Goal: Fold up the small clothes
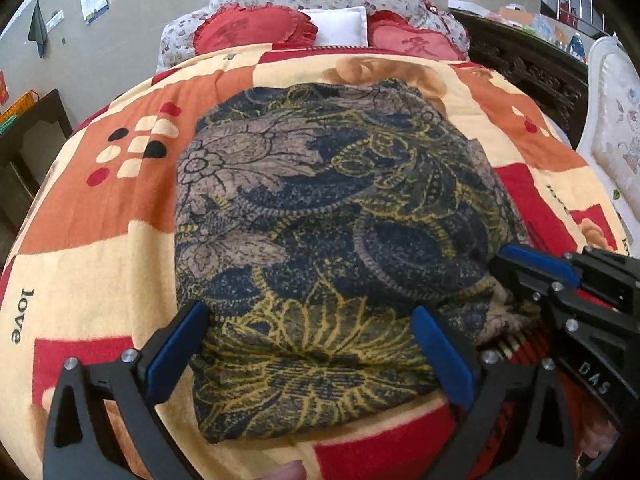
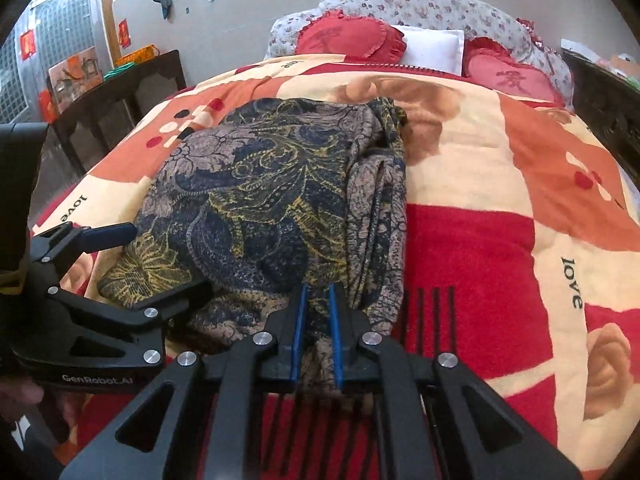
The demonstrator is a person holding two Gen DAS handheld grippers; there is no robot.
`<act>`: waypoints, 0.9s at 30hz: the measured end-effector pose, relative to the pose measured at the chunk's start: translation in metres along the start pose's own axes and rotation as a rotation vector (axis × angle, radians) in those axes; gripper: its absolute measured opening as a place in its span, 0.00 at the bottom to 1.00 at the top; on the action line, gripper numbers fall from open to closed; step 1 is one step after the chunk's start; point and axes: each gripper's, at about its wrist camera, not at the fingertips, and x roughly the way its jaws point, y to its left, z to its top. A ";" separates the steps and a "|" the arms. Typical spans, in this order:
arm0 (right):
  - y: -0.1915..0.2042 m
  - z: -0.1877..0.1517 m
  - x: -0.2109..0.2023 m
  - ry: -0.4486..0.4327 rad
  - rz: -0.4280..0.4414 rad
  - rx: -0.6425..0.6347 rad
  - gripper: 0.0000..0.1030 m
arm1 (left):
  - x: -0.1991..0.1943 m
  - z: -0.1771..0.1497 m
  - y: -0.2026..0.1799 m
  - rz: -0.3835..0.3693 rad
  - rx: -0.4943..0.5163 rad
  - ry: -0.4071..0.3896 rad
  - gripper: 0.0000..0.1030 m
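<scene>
A dark garment (image 1: 320, 208) with a navy, gold and taupe floral print lies folded on the bed's blanket (image 1: 88, 216). My left gripper (image 1: 308, 344) stands open wide over the garment's near end; its blue pads (image 1: 176, 348) straddle the cloth without pressing it. In the right wrist view the same garment (image 2: 272, 200) has a bunched edge along its right side. My right gripper (image 2: 316, 332) is shut on the near corner of that edge, with cloth filling the narrow gap between the pads. Each gripper shows in the other's view: the right gripper (image 1: 504, 268) and the left gripper (image 2: 156, 264).
The blanket (image 2: 480, 240) has orange, red and cream blocks. Two red heart cushions (image 2: 352, 40) and a white pillow (image 2: 432, 48) lie at the bed's head. Dark wooden furniture (image 2: 120, 92) stands to the left, a white padded chair (image 1: 616, 132) to the right.
</scene>
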 end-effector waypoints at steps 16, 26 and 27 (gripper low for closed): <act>-0.030 -0.004 -0.020 0.052 0.006 0.033 0.12 | -0.019 -0.001 -0.002 0.026 0.000 -0.015 1.00; -0.023 -0.028 -0.117 0.075 -0.095 0.082 0.31 | -0.085 -0.009 -0.008 0.051 -0.117 0.041 1.00; -0.023 -0.032 -0.124 0.077 -0.082 0.082 0.33 | -0.089 -0.010 -0.007 0.044 -0.135 0.049 1.00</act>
